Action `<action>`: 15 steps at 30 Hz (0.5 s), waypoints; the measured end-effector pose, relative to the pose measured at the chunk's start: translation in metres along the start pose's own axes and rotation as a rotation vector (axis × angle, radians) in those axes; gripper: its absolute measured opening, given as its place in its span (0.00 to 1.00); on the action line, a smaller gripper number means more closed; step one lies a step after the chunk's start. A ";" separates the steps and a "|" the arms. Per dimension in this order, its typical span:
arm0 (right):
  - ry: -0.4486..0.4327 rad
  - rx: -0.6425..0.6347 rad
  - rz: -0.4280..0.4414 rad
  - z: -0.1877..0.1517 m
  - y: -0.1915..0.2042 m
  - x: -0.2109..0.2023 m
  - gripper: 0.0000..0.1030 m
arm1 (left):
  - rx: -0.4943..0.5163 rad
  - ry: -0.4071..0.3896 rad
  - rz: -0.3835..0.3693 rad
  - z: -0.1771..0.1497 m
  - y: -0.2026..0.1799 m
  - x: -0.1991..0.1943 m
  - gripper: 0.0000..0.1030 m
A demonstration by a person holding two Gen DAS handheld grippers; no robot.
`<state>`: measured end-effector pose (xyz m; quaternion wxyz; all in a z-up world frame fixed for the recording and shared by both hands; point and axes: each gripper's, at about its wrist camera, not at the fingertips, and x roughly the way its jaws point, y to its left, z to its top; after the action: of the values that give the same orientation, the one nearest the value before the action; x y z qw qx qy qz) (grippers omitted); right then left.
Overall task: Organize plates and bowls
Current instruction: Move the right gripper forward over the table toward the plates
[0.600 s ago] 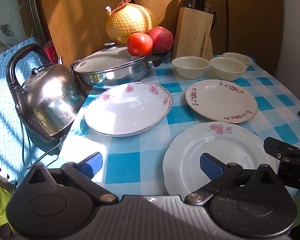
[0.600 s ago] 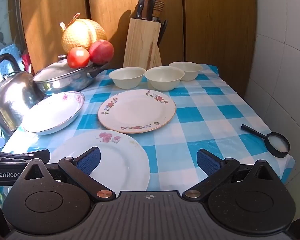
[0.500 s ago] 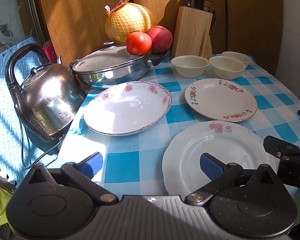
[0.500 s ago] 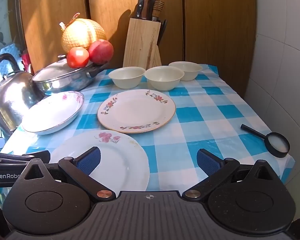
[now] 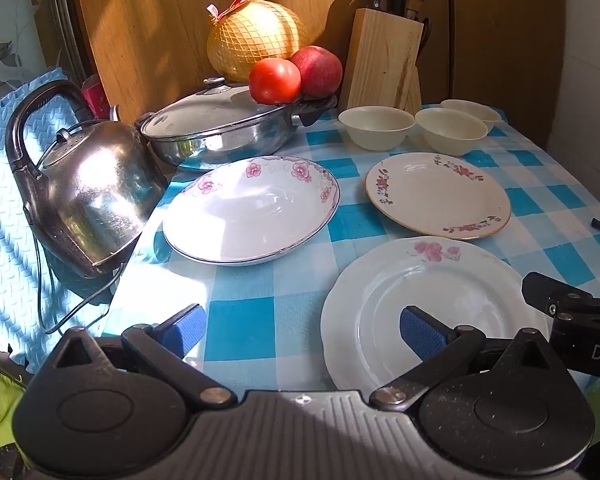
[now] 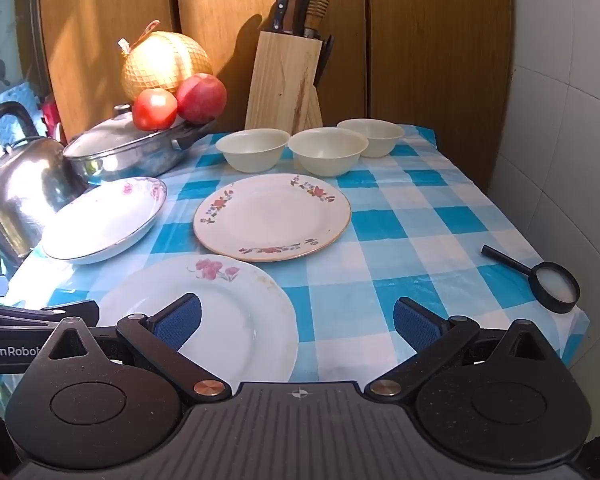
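Note:
On the blue checked tablecloth lie three plates. A white plate [image 5: 432, 300] [image 6: 228, 312] with one pink flower is nearest, a cream floral-rimmed plate [image 5: 436, 194] [image 6: 272, 216] sits behind it, and a deep white dish [image 5: 252, 208] [image 6: 104, 220] with pink flowers lies left. Three cream bowls [image 5: 376, 126] [image 6: 328, 150] stand in a row at the back. My left gripper [image 5: 300, 326] is open, its right pad over the near plate's left part. My right gripper [image 6: 296, 318] is open too, its left pad above the same plate.
A steel kettle [image 5: 84, 184] and a lidded pan [image 5: 228, 132] carrying two red fruits and a netted pomelo crowd the left back. A wooden knife block [image 6: 284, 84] stands behind the bowls. A black magnifying glass [image 6: 552, 284] lies by the table's right edge.
Both views shift only slightly; the left gripper drifts a little forward over the table. Plates and bowls stay where they were, and both grippers remain open.

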<state>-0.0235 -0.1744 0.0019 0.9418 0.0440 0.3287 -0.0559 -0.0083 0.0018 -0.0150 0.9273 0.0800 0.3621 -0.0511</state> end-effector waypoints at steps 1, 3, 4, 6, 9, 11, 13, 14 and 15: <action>0.002 0.000 -0.001 0.000 0.000 0.001 1.00 | 0.001 0.002 -0.001 0.001 0.000 0.000 0.96; 0.003 0.001 0.000 0.000 0.000 0.001 1.00 | 0.000 0.006 -0.004 0.002 -0.001 0.001 0.96; 0.004 0.001 0.000 0.000 0.000 0.001 1.00 | 0.000 0.011 -0.008 0.003 -0.001 0.001 0.96; 0.009 0.001 0.000 -0.001 -0.001 0.002 1.00 | 0.002 0.018 -0.017 0.002 -0.003 0.001 0.96; 0.014 0.006 -0.001 -0.002 -0.003 0.002 1.00 | 0.006 0.035 -0.030 0.002 -0.006 0.003 0.96; 0.018 0.015 -0.005 -0.001 -0.005 0.003 1.00 | 0.002 0.051 -0.048 0.002 -0.006 0.004 0.96; 0.025 0.025 -0.008 0.000 -0.008 0.005 1.00 | 0.005 0.064 -0.059 0.003 -0.007 0.007 0.96; 0.029 0.028 -0.009 0.000 -0.008 0.006 1.00 | 0.006 0.072 -0.063 0.004 -0.006 0.008 0.96; 0.034 0.029 -0.008 0.000 -0.009 0.007 1.00 | 0.007 0.077 -0.065 0.004 -0.007 0.009 0.96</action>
<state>-0.0191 -0.1839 -0.0030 0.9350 0.0573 0.3441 -0.0637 -0.0004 -0.0062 -0.0190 0.9103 0.0734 0.3996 -0.0792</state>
